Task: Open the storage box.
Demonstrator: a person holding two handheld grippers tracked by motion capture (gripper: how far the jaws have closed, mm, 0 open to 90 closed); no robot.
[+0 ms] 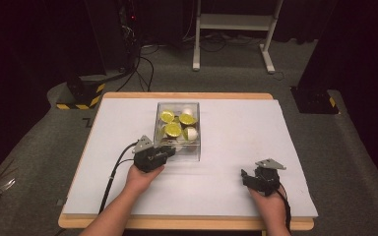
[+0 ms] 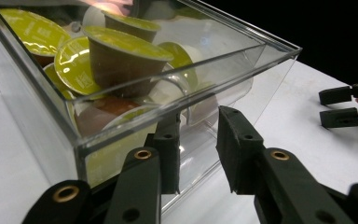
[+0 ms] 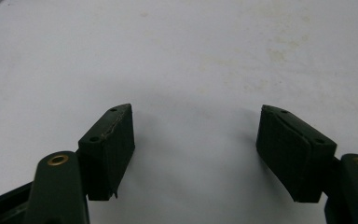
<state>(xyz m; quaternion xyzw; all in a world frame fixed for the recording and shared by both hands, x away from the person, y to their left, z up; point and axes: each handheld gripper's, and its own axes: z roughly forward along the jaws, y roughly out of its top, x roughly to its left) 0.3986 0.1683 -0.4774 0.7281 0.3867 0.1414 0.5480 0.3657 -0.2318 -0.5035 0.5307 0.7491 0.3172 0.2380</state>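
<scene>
My left claw (image 2: 198, 154) straddles the near wall of the clear box (image 2: 242, 60) of coffee pods (image 2: 121, 56) mid-table, jaws narrow but not yet pressing it. My right claw (image 3: 196, 154) rests wide and empty on the white table (image 3: 177, 56).

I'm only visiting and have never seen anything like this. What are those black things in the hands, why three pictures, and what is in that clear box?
No machine arm here: a person holds a pair of hand-worked tongs in each hand. The top picture looks down from above on a table with a white cover. The other two come from small cameras that ride on the tongs and look along their black jaws.

The clear box holds coffee capsules with yellow-green lids, and some white ones.

The left tongs straddle the box's near wall, one jaw inside, one outside. A gap shows at the outer jaw, so it does not look gripped yet.

The right tongs rest open over the bare cover, holding nothing.
</scene>
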